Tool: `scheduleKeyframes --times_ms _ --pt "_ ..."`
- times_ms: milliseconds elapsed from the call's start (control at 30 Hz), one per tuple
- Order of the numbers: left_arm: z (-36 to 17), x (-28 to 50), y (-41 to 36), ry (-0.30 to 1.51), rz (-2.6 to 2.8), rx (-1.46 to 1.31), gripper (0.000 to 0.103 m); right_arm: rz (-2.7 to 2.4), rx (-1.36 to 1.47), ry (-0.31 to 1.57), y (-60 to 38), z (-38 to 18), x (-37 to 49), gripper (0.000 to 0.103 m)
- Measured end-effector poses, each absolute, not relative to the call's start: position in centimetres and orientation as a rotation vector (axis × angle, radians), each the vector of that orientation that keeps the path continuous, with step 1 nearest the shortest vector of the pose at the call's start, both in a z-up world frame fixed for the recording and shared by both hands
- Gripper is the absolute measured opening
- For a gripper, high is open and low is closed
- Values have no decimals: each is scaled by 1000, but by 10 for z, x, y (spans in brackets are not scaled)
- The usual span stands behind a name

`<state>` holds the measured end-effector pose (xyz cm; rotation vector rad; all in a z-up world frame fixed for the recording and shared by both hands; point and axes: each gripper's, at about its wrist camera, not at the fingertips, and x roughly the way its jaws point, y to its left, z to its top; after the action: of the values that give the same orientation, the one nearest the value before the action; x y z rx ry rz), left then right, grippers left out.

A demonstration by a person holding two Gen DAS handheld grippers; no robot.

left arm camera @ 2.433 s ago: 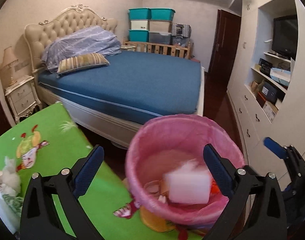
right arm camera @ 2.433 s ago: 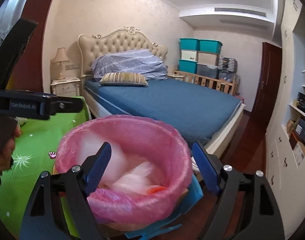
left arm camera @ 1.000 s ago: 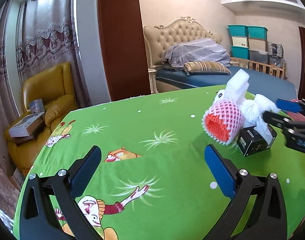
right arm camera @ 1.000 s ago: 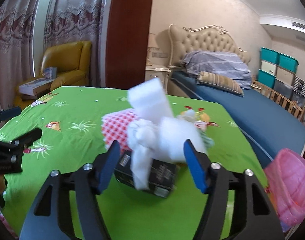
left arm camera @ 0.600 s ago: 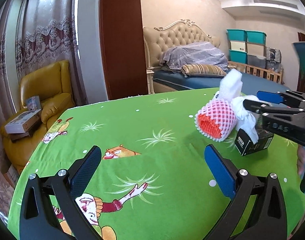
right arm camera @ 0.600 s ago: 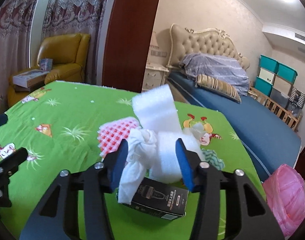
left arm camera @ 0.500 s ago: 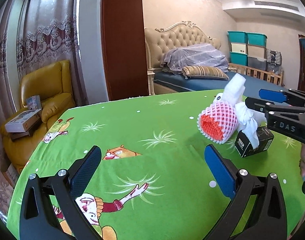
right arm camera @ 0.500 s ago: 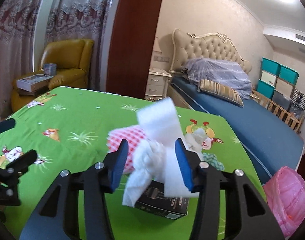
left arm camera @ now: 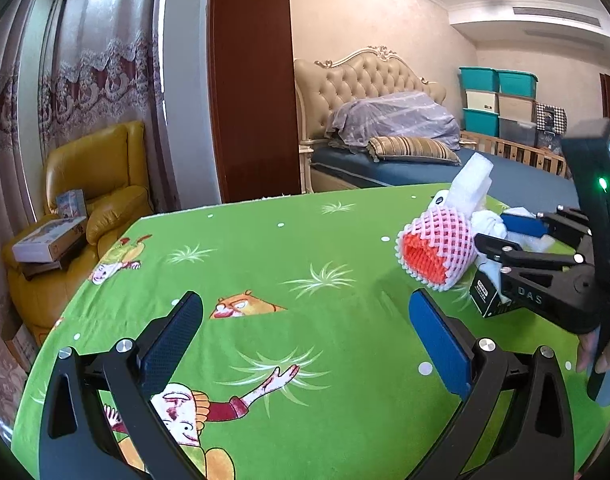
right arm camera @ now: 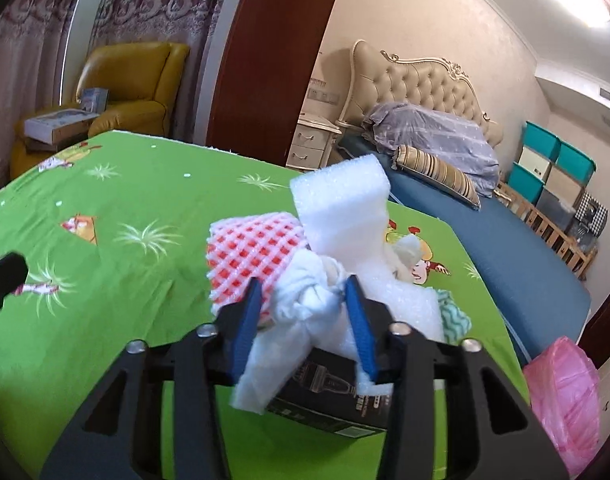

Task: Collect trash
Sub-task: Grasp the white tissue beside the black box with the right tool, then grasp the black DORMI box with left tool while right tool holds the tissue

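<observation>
left wrist view: the left gripper (left arm camera: 305,336) gapes wide over the green cartoon-print tablecloth (left arm camera: 265,240), empty; right wrist view: the right gripper (right arm camera: 307,320) has just been closing, pinching a crumpled white tissue wad (right arm camera: 305,296) beside the pink foam fruit net (right arm camera: 253,248); a loose tail may snag the black carton (right arm camera: 325,396).

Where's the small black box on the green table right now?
In the right wrist view the black box lies on the green tablecloth just below the right gripper, under the crumpled white tissue, beside the pink foam net.
</observation>
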<state>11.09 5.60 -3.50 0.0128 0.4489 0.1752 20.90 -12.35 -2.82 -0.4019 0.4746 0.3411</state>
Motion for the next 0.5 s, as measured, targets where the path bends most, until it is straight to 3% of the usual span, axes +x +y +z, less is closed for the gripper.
scheduleKeyframes --times_ms 33,100,500 --pt "-35 111 57 451 176 9 97 340 -410 461 -126 -29 206 24" --pt "-35 111 57 450 179 9 97 363 -374 448 -133 -27 200 20" --pt "-39 121 34 495 104 41 97 354 -259 321 -210 6 130 20"
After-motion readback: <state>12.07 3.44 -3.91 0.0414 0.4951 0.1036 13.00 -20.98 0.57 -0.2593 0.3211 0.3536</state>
